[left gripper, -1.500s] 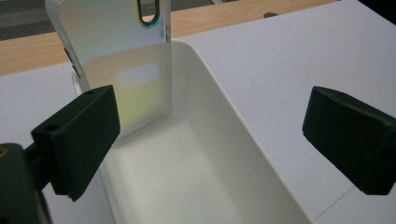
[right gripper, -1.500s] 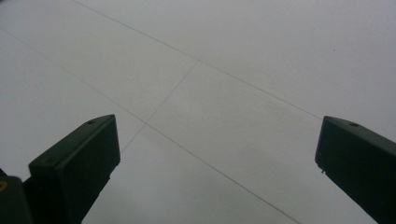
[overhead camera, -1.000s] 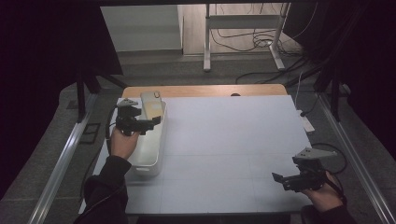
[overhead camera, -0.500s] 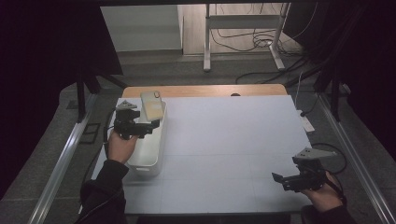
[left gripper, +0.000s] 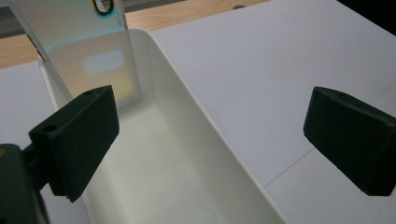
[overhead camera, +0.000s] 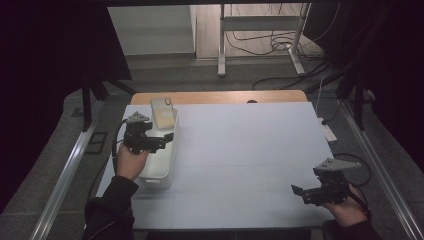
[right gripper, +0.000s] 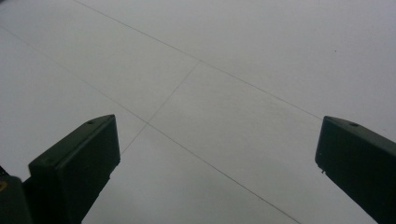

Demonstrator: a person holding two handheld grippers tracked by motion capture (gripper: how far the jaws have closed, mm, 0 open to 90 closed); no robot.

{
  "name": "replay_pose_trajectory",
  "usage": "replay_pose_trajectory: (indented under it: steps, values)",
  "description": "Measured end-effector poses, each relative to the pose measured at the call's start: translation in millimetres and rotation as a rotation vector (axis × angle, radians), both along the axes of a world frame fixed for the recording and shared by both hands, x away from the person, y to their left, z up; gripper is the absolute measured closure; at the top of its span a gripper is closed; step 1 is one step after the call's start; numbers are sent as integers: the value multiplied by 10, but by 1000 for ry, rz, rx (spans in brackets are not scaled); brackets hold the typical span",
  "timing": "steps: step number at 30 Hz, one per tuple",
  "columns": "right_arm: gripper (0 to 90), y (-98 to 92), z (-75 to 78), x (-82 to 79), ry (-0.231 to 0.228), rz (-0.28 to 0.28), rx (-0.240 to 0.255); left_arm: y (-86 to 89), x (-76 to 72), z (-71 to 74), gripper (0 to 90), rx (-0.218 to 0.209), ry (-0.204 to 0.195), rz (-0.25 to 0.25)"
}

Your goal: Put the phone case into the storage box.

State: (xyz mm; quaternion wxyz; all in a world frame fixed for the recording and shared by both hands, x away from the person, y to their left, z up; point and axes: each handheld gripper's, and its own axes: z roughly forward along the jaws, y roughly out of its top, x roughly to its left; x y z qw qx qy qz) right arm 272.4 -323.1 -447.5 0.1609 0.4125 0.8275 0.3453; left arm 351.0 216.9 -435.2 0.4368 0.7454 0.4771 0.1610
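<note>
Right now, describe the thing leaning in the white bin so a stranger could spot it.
On the white table, find the long white bin by its left edge. At the bin's far end a flat phone leans upright against the wall, its iridescent back bearing a ringed camera lens.

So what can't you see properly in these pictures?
- The flat shiny card leaning in the white bin: its top is cut off by the edge of the left gripper view, and in the high view it is too small to tell what it is.
- The bin's near end: hidden in the high view by the left hand-held gripper and the hand.
- The right hand-held gripper: open, with just bare table between its jaws.
</note>
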Motion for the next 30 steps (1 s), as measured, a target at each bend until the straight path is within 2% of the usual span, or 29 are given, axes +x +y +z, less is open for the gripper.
replay_pose_trajectory:
  steps: [14,22,30]
  values:
    - [0,3,3,-5,-4,6,-5,-38,-159,11,41,14,-18,-28]
    - [0,12,2,-9,-3,11,-6,-52,-256,4,42,9,-15,-44]
    - [0,5,4,-8,-6,11,-2,-64,-354,19,43,-3,-29,-56]
